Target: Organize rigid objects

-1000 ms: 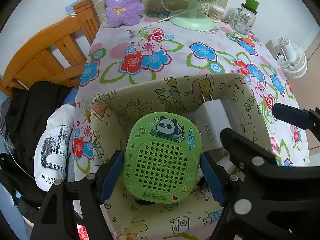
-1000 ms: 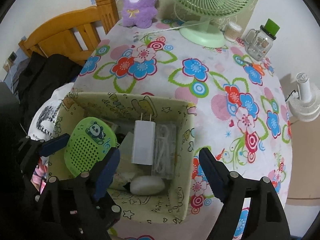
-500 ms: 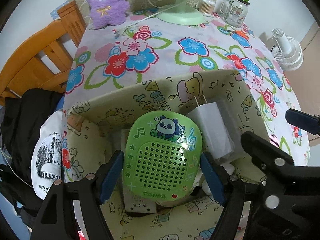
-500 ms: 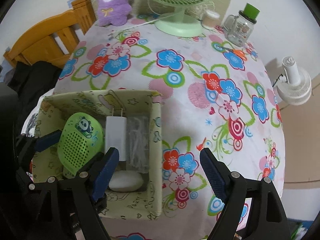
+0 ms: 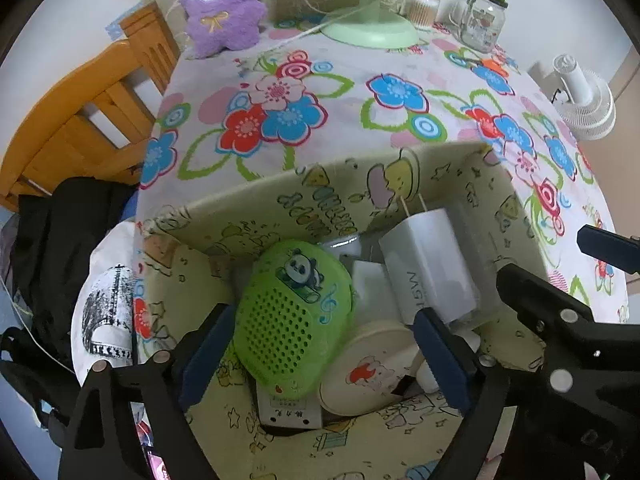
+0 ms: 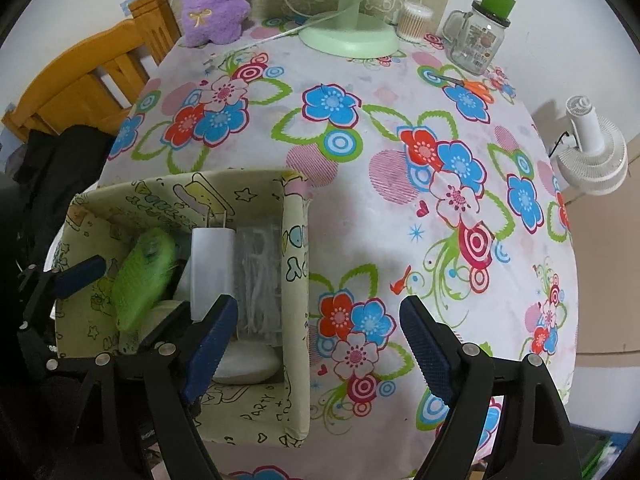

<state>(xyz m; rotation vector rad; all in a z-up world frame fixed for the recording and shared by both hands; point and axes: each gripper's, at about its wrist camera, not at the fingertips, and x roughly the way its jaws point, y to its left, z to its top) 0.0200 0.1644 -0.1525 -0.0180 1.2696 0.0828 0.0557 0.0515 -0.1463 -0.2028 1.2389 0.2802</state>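
- Left gripper: jaws have just been opening; green panda speaker sits between them, pads clear of it, released.
- Speaker lies tilted inside the patterned fabric box, leaning on a round cream tin beside the white charger.
- Best lift straight up, avoiding box walls.
- Right gripper: wide, empty, above the tablecloth beside the box.

Home: floral tablecloth, wooden chair, plush toy, desk fan.

We see glossy green perforated plastic speaker | smooth white plastic charger | matt printed fabric box (slightly creased)
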